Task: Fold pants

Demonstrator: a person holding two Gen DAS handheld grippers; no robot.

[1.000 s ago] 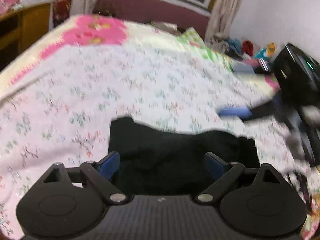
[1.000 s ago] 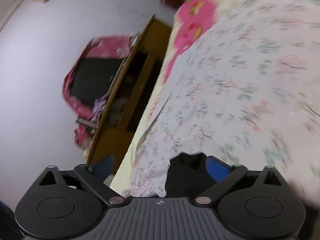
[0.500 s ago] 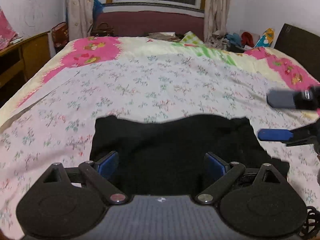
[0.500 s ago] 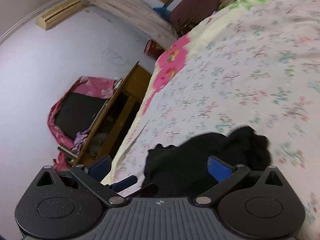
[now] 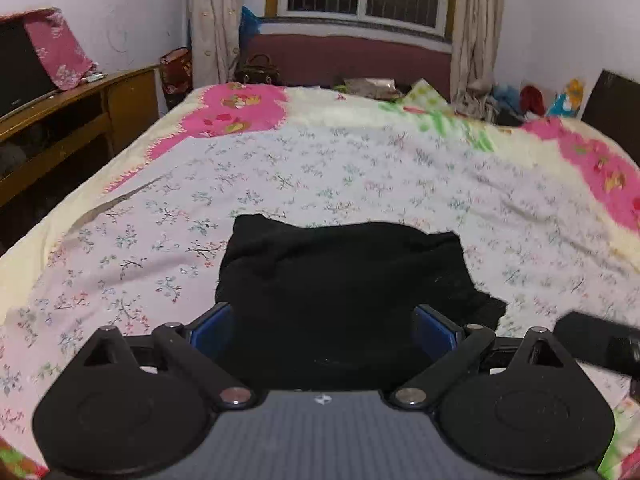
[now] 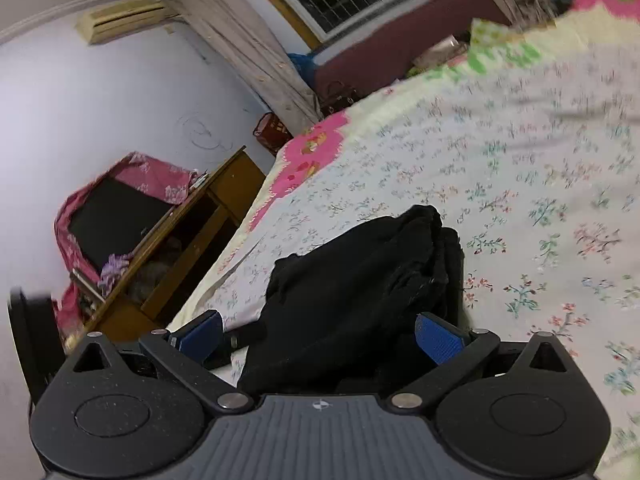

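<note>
While folded into a thick black bundle, pants (image 5: 344, 276) lie near bed's (image 5: 360, 168) front edge. Left gripper (image 5: 322, 326) spread wide, holding nothing, above them. Right gripper (image 6: 320, 334) likewise spread, empty, over bundle's side.

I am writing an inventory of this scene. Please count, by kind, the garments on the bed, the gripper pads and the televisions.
Black pants: 1
Blue pads, left hand-held gripper: 2
Blue pads, right hand-held gripper: 2
Television: 1
Total: 6
</note>
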